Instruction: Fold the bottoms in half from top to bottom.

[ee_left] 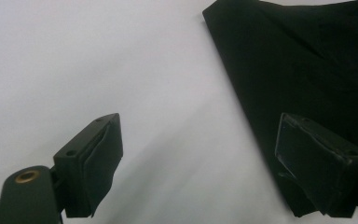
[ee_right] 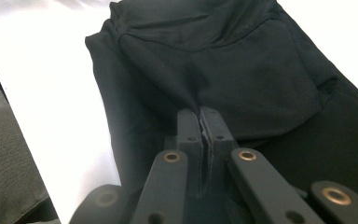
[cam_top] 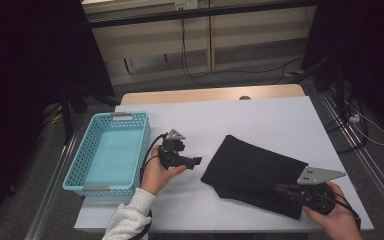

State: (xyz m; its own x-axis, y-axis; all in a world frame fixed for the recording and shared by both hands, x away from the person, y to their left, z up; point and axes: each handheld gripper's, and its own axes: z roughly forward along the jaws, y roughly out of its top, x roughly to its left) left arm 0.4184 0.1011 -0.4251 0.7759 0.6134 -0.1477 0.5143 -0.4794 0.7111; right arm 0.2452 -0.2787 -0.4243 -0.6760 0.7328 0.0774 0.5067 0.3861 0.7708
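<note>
Black cloth (cam_top: pixel 252 172), near edge hidden under right gripper (ee_right: pixel 200 116), fingers pinching it; left gripper (ee_left: pixel 196 158) fingers wide, nothing between; blue basket (cam_top: pixel 87 150) far left.

black claws (ee_right: pixel 200 122) with brass-ringed screws, grey three-cornered top plates, black cables; light grey sleeve (cam_top: pixel 127 215).

My left gripper (cam_top: pixel 196 161) hovers over the table (cam_top: pixel 260 115), with the basket (cam_top: pixel 111 150) on its left and the folded cloth (cam_top: pixel 252 170) on its right. My right gripper (cam_top: pixel 280 189) sits at the near edge of this cloth.
</note>
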